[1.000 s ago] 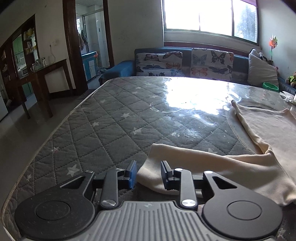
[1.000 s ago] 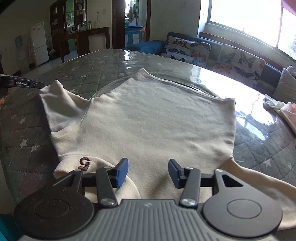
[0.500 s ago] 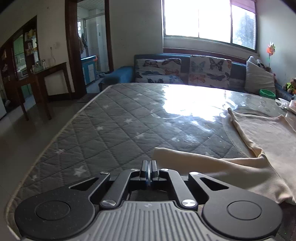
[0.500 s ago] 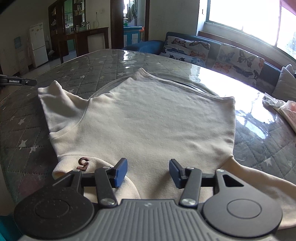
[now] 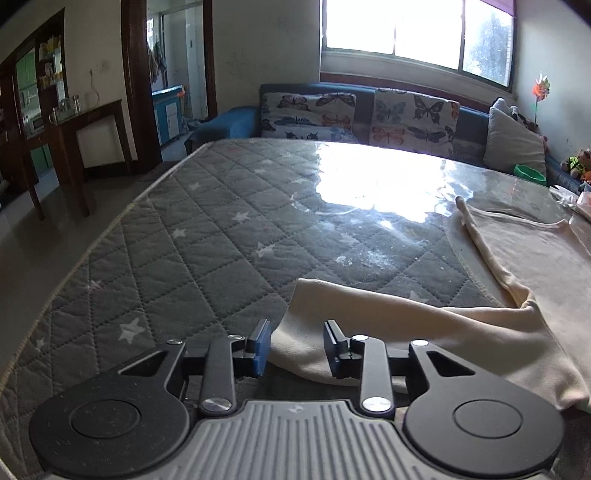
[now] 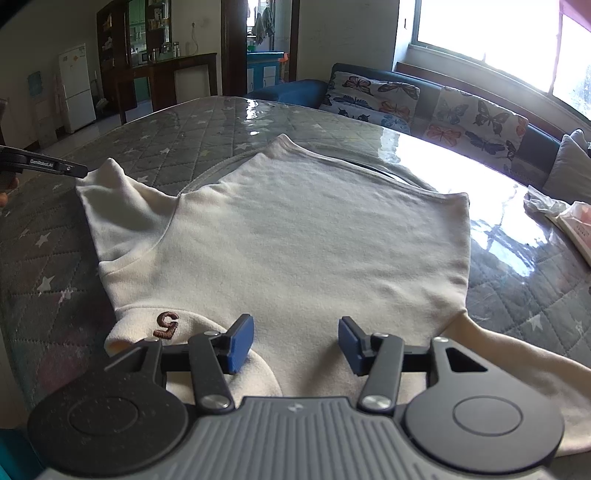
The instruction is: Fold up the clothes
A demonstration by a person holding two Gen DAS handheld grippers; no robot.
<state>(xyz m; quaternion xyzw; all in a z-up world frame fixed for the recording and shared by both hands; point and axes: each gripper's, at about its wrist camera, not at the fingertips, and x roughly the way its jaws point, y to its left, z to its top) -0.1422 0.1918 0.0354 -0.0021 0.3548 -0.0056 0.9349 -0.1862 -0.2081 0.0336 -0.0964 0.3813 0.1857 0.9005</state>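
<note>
A: Where does the light come from?
B: Daylight from the window (image 5: 413, 33), blown out white, with strong glare on the glossy surface (image 5: 373, 184).
A: Any distortion or blur?
B: Fisheye bends straight edges and darkens the corners. The room at left is dim; focus is sharp.

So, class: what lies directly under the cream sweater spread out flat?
The cream sweater lies on a grey quilted star-patterned cover with a glossy clear sheet over it. Whatever sits directly beneath the fabric is hidden.
</note>
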